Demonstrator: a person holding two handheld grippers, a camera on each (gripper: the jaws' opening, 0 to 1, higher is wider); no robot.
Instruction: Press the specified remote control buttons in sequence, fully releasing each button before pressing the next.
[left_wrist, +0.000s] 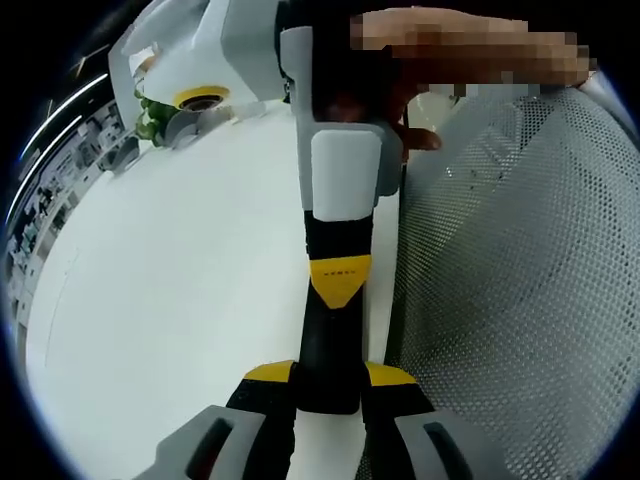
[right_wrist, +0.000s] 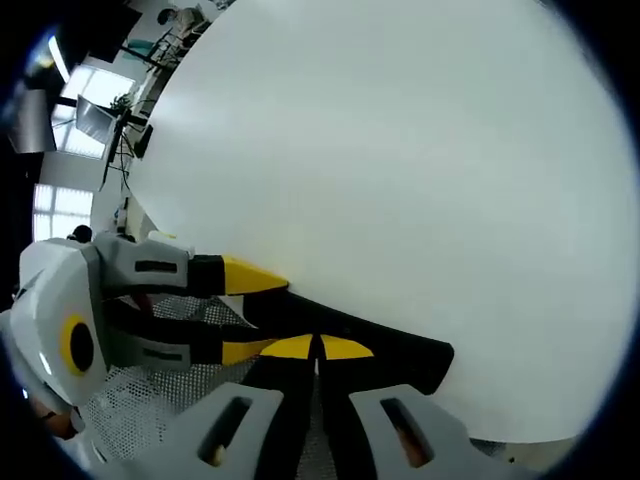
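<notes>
Remote (left_wrist: 327, 335): black, slim, lower centre of the left gripper view, running up the frame from between the left gripper (left_wrist: 330, 375) fingers. It is clamped at its near end by those fingers, one yellow tip on each long edge. It appears to be held off the table (left_wrist: 180, 280) so that it stays fixed and square to the pressing tool.

Right gripper (left_wrist: 340, 285): seen entering from the top of the frame, yellow tip laid on the remote's upper face. In the right gripper view its fingers (right_wrist: 290, 347) are brought together with nothing between them, tips against the remote (right_wrist: 400, 355). Closed fingers are likely being used as a single narrow stylus, so that only one button is hit. A press is judged to be in progress. The buttons can't be made out, so which one is pressed cannot be told.

Surroundings: white table across the left of the frame, perforated mesh (left_wrist: 520, 260) on the right, with the remote lying along the boundary between them.
</notes>
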